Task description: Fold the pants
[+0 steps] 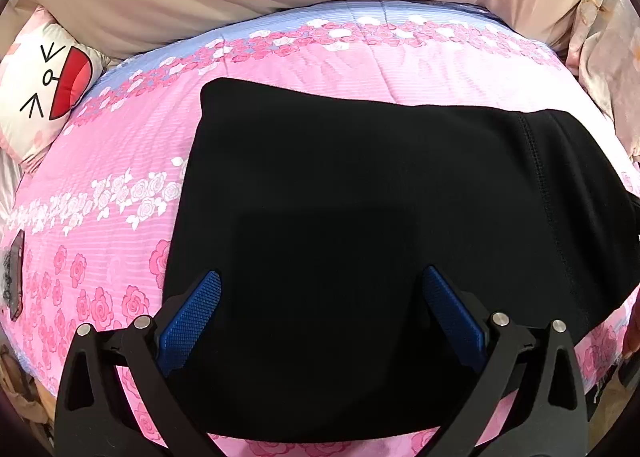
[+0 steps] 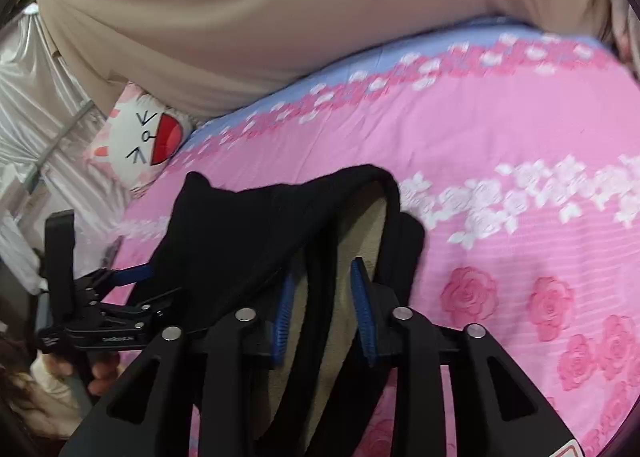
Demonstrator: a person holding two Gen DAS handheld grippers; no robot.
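Mid-fold, the right gripper [image 2: 324, 297] is pinching the black pants [image 2: 256, 225] at lower centre while the left gripper [image 1: 320, 305] is hovering wide open, gripping nothing; next, probably laying the lifted edge flat.

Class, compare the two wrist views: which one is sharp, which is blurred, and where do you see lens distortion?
Left wrist view: sharp, the black pants showing a crisp seam; the fisheye bows the pink floral bedspread into a dome. Right wrist view: motion-blurred, roses on the bedspread smeared; dark vignette in both views' corners.
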